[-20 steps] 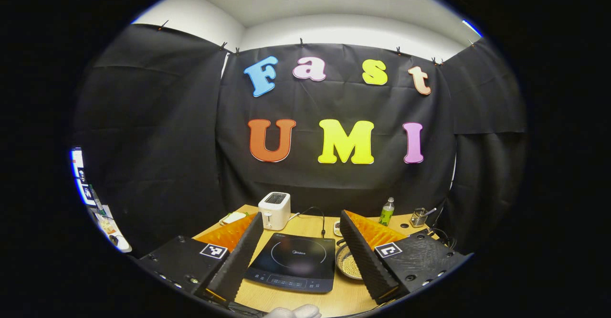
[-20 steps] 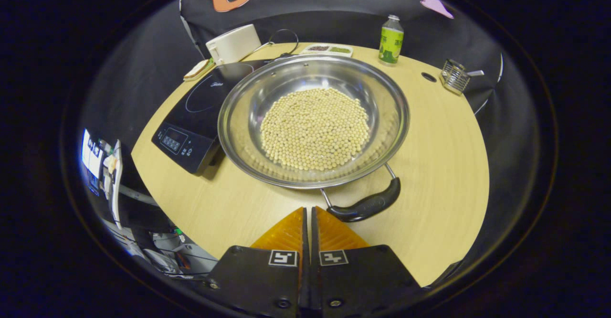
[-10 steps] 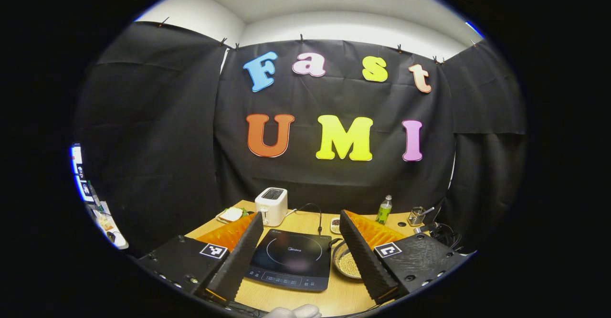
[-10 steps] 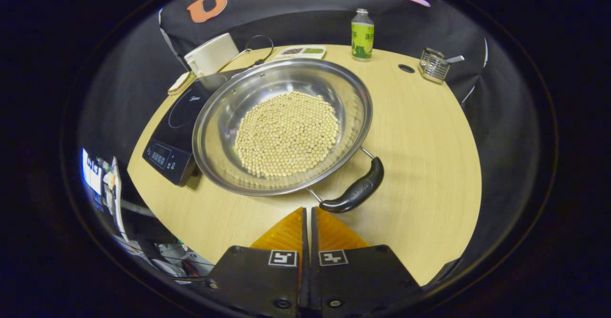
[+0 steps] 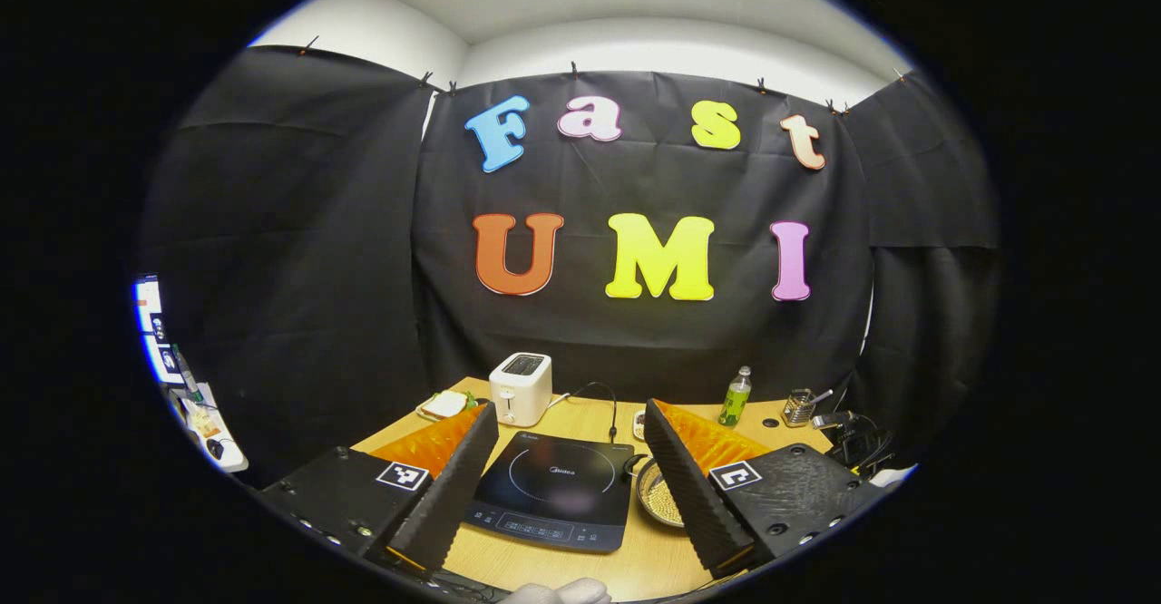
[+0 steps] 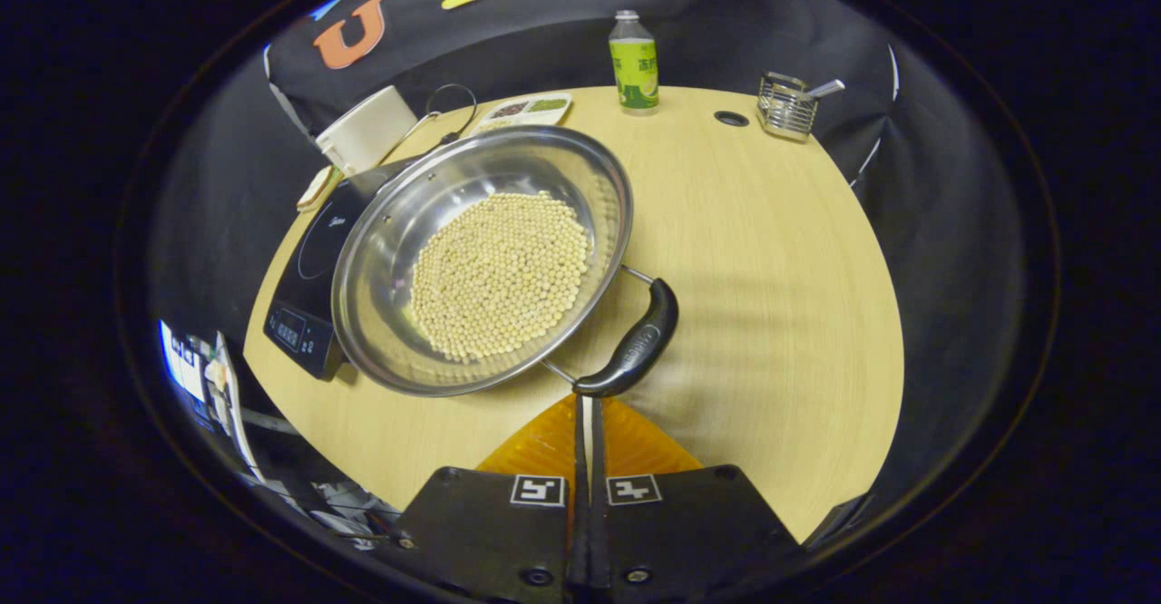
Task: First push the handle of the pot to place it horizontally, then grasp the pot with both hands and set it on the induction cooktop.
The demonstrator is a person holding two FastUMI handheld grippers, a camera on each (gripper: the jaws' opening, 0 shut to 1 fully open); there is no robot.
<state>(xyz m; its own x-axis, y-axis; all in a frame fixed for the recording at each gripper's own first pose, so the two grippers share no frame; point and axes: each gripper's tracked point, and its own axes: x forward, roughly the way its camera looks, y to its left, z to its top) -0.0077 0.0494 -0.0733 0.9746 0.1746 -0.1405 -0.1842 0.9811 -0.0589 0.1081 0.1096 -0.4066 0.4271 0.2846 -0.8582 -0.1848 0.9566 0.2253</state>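
Observation:
A shiny steel pot (image 6: 481, 259) holding pale round beans sits on the wooden table (image 6: 753, 250), its left rim over the edge of the black induction cooktop (image 6: 304, 300). The pot's black handle (image 6: 632, 350) points down and to the right, slanted. My right gripper (image 6: 587, 400) is shut with nothing in it, its tips touching the near end of that handle. In the left gripper view my left gripper (image 5: 567, 423) is open, held above the near table edge, with the cooktop (image 5: 553, 486) between its fingers and the pot (image 5: 660, 495) partly hidden behind the right finger.
A white toaster (image 5: 521, 388) and a sandwich (image 5: 443, 404) stand behind the cooktop, whose cord loops at the back. A green bottle (image 6: 632, 64), a wire holder (image 6: 787, 105), a small tray (image 6: 526, 111) and a cable hole sit along the far edge. A gloved hand (image 5: 558, 593) shows at the bottom.
The right gripper moved right and forward until its shut tips met the handle's near end; the handle now slants steeper in view. The left gripper barely shifted.

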